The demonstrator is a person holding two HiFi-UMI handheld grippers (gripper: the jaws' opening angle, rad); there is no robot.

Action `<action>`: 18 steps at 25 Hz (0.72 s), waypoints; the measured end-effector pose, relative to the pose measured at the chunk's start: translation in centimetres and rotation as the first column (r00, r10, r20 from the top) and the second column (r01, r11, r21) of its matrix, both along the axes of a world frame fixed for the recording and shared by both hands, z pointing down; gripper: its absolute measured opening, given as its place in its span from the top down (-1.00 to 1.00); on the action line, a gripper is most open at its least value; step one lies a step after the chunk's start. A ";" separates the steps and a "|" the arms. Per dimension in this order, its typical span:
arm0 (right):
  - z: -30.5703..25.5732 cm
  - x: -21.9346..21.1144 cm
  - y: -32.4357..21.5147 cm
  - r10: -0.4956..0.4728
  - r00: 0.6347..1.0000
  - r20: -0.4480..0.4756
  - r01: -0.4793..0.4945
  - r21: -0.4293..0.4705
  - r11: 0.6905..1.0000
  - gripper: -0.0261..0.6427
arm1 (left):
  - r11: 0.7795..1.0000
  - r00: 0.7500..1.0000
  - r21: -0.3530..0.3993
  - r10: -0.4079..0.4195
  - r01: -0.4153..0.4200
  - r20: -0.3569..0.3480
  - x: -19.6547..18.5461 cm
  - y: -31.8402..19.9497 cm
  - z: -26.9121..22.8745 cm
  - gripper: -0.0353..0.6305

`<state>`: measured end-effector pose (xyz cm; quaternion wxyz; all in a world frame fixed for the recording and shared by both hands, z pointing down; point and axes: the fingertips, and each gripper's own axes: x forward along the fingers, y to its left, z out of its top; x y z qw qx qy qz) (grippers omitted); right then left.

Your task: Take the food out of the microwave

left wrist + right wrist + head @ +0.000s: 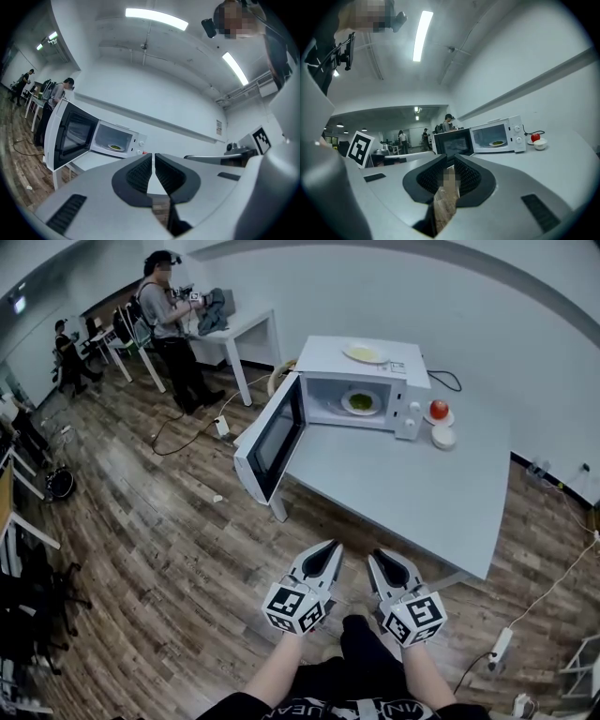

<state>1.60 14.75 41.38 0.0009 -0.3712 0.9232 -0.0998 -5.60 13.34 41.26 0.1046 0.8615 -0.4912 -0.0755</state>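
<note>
Inside the open microwave (410,390) on the table (403,488) sits the plate of green food (361,403). Short of the table's near edge, the left tool (331,547) is closed and empty. The right tool (378,559) is slightly parted, gripping nothing.

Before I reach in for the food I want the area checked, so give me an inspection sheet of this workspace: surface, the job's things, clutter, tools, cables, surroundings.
Surface: grey table, with the microwave at its far end.
Job's things: microwave door swung open; plate of green food inside.
Clutter: second plate on top of the microwave; red fruit and white bowl beside it.
Tools: left tool shut, empty; right tool slightly apart, empty; both short of the table.
Cables: black cord behind the microwave; floor cord and power strip.
Surroundings: wooden floor; a person at another table.
</note>
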 end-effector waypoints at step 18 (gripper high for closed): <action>1.2 -0.3 -15.0 -0.014 1.000 -0.001 0.014 -0.022 1.000 0.73 | 1.000 1.000 -0.007 -0.004 0.004 0.020 0.4 -15.0 0.5 0.82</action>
